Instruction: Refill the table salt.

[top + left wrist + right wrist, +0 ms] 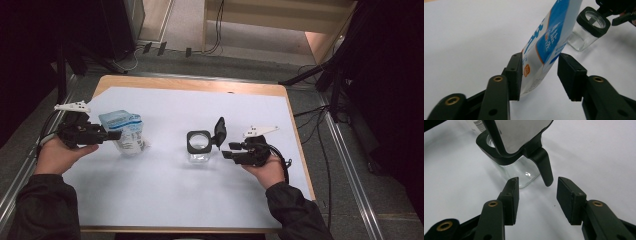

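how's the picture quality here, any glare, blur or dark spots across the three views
High view: the white sheet is evenly lit, the surroundings fall to near black, and detail is soft. Left gripper view: the jaws are blurred up close, while the pouch print reads sharper. Right gripper view: a small glint sits on the glass jar, and its open lid looks washed out.

We see a white pouch [125, 131] with blue panels and orange marks, a clear jar [199, 148] with black rim and lid [219, 131], black grippers, a white sheet [175, 175]
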A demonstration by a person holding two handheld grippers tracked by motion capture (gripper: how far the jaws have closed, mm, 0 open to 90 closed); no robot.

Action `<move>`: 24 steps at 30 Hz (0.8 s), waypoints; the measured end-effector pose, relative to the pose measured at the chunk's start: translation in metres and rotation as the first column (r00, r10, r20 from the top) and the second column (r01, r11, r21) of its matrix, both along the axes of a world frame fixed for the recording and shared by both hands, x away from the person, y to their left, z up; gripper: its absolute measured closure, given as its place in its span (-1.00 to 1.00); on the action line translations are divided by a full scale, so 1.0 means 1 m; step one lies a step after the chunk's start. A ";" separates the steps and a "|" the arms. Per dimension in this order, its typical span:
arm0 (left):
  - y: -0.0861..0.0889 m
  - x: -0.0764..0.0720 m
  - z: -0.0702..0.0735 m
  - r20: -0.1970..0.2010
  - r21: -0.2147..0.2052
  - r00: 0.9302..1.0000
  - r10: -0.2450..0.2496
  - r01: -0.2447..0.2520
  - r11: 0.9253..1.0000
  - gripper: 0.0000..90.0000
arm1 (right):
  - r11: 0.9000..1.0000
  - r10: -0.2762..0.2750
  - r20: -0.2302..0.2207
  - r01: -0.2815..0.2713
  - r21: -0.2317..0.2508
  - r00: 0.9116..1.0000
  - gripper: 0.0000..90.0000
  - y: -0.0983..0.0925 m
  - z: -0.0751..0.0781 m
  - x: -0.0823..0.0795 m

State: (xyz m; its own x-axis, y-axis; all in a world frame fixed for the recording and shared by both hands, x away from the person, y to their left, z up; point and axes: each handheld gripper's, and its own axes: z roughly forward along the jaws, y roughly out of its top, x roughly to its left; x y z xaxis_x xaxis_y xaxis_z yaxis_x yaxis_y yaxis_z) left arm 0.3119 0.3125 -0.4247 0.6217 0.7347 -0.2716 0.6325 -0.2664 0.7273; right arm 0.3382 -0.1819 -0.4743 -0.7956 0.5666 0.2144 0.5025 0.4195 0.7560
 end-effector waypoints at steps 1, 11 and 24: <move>0.000 0.001 0.000 0.002 0.015 1.000 -0.004 0.004 1.000 0.37 | 1.000 -0.001 0.000 0.001 0.002 1.000 0.21 -0.001 0.000 -0.001; -0.002 0.008 0.001 0.040 -0.001 0.998 -0.040 0.040 0.999 0.80 | 1.000 -0.014 0.006 0.014 0.003 1.000 0.21 -0.006 0.001 -0.012; -0.014 0.014 0.011 0.002 -0.020 1.000 -0.031 0.031 0.999 1.00 | 0.999 0.000 0.027 -0.001 0.035 1.000 0.32 -0.005 0.012 -0.029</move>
State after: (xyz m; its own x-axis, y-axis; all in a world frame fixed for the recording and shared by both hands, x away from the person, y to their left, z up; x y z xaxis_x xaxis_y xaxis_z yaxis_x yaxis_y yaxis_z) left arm 0.3262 0.2987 -0.4138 0.6446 0.7094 -0.2849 0.6228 -0.2712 0.7339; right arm 0.3093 -0.1866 -0.4625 -0.8015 0.5589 0.2127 0.4817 0.3926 0.7835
